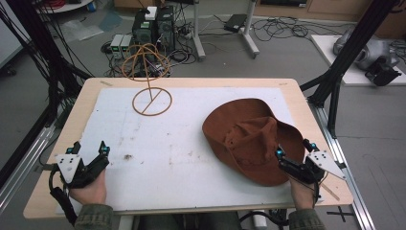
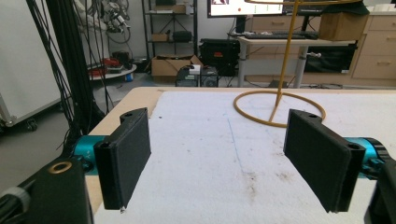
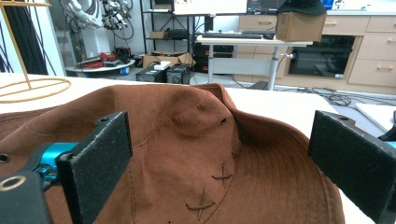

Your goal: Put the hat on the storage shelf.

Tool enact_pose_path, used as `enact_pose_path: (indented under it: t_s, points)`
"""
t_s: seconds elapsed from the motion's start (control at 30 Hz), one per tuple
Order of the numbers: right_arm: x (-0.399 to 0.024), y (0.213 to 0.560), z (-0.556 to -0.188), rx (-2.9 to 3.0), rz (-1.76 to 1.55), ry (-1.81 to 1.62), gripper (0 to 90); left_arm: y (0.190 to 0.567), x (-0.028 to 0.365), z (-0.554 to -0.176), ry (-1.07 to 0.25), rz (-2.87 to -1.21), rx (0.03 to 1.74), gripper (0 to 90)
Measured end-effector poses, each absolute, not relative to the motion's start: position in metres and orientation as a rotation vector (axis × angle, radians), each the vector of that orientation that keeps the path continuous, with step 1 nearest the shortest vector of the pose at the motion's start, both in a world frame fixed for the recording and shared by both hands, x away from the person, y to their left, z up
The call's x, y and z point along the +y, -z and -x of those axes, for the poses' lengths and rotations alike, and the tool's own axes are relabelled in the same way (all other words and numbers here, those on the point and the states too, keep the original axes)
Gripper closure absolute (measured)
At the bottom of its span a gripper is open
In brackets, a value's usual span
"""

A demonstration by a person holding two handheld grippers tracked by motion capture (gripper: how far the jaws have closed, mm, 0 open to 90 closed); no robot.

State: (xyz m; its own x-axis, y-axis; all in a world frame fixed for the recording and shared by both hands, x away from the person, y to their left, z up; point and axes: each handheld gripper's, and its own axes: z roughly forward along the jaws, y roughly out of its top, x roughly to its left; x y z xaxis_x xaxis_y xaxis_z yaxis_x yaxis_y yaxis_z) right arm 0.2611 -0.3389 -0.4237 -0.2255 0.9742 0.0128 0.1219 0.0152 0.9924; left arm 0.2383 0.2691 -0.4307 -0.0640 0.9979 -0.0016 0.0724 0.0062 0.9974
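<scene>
The hat (image 1: 249, 143) at four o'clock looks like matt brown suede-like cloth — soft, with stitched crosses. The stand (image 1: 151, 91) at twelve o'clock is smooth yellow-tan wire. A rough, stained white sheet (image 1: 182, 153) covers the pale wood table (image 1: 86, 96) — jaw pads matt black.

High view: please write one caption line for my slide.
Open right gripper over the brown hat; left gripper open, wire stand behind.
</scene>
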Motion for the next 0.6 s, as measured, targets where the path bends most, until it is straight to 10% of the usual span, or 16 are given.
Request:
enact_pose_path:
  t_s: [0.6]
  points:
    - [-0.3452,0.4224,-0.2580,1.450,-1.190,-1.335,5.5,0.4300,0.2664,-0.2413,-1.214,-1.217,1.303,22.7]
